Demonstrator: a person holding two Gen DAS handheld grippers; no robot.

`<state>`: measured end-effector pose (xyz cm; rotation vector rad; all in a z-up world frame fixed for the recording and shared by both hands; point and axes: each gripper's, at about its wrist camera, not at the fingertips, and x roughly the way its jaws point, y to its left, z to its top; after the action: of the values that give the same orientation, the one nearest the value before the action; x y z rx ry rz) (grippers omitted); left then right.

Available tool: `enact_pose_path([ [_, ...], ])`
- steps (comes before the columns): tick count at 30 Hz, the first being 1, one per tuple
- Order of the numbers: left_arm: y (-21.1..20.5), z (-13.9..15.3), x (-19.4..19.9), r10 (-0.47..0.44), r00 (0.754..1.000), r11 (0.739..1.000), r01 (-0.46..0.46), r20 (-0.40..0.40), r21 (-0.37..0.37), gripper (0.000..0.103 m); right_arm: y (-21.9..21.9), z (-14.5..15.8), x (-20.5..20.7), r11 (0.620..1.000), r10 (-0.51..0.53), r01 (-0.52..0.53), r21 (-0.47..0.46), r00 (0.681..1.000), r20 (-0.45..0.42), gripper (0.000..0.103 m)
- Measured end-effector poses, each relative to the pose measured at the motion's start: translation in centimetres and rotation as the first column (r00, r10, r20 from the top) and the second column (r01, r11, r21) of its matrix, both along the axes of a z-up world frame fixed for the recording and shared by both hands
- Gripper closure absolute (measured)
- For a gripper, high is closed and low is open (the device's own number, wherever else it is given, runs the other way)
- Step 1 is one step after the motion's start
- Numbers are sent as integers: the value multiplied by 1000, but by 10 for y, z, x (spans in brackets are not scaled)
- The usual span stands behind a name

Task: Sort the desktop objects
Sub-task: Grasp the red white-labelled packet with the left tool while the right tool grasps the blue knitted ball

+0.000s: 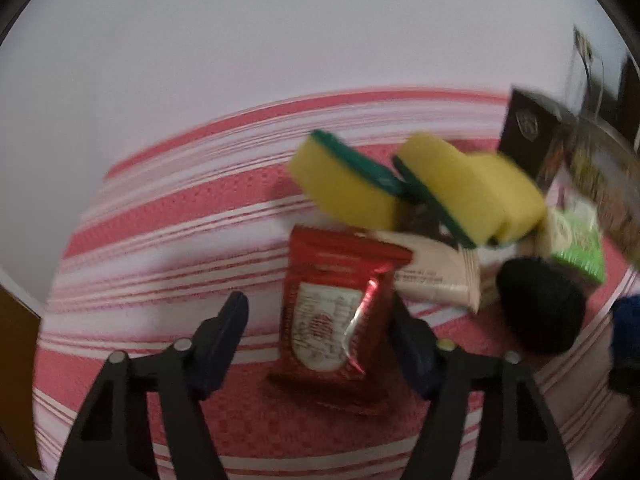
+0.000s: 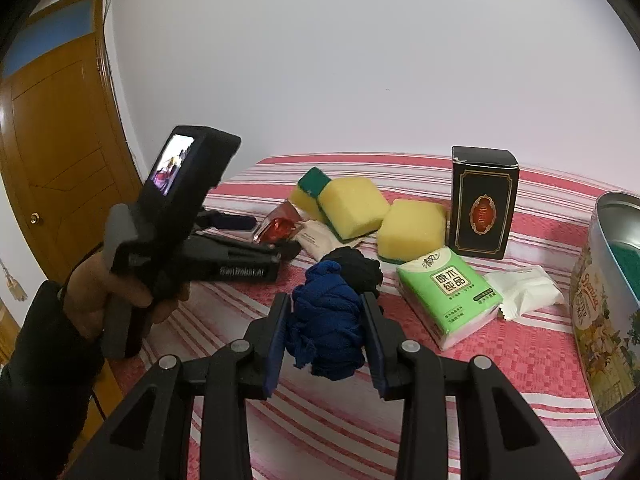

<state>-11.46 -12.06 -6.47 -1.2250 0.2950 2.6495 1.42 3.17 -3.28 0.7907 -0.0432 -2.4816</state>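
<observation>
The right gripper (image 2: 326, 334) is clamped on a bundle of dark blue knitted cloth (image 2: 326, 320), its two pads pressing the bundle's sides and holding it just above the red-and-white striped cloth-covered surface (image 2: 500, 380). Just behind the bundle lies a black balled-up cloth (image 2: 358, 266). The left gripper (image 1: 316, 332) stands partly open around a shiny red foil snack packet (image 1: 332, 312); its right finger (image 1: 412, 344) touches the packet's edge, while the left finger stands clear of it, so the packet is between the fingers but not squeezed. Beside the packet lies a beige wrapped packet (image 1: 436, 276), and behind them are yellow sponges with green scouring backs (image 2: 352, 208). Farther right stand a tall black carton with a red emblem (image 2: 484, 208), a green tissue pack (image 2: 450, 296), a white wrapped packet (image 2: 524, 288) and a printed metal tin (image 2: 600, 312) at the surface's right edge
</observation>
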Motion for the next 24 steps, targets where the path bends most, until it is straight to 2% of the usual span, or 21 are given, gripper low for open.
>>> enact_pose_path([
  [1, -4, -1, -2, 13, 1000, 1000, -13, 11, 15, 54, 0, 0, 0, 1000, -3, 3, 0, 1000, -1, 65],
  [4, -12, -2, -6, 46, 999, 997, -47, 27, 57, 55, -4, -3, 0, 1000, -8, 8, 0, 1000, -1, 65],
  [8, -8, -3, -5, 70, 997, 997, -71, 18, 39, 56, -3, -3, 4, 1000, -14, 14, -9, 1000, -7, 65],
  [9, -6, -4, -4, 74, 997, 997, -74, 13, 31, 61, -1, -3, 5, 1000, -18, 18, -14, 1000, -11, 65],
  [10, -3, -5, -2, 77, 997, 997, -77, 9, 29, 61, -1, -2, 4, 1000, -21, 21, -18, 1000, -13, 65],
  [13, 0, -1, 7, 111, 994, 994, -110, -26, 28, 61, 3, -1, 2, 999, -31, 30, -39, 999, -16, 65],
  [15, -6, 6, 16, 146, 987, 988, -142, -64, 55, 61, 7, 1, 1, 997, -38, 36, -61, 999, -22, 65],
  [19, -17, 16, 36, 239, 963, 965, -222, -126, 136, 61, 18, 3, 1, 993, -57, 54, -107, 998, -25, 65],
  [21, -23, 21, 51, 302, 940, 944, -271, -159, 190, 61, 22, 4, 1, 991, -62, 59, -123, 998, -17, 65],
  [24, -30, 27, 67, 395, 891, 912, -351, -221, 214, 61, 26, 5, 1, 988, -67, 64, -140, 998, -18, 65],
])
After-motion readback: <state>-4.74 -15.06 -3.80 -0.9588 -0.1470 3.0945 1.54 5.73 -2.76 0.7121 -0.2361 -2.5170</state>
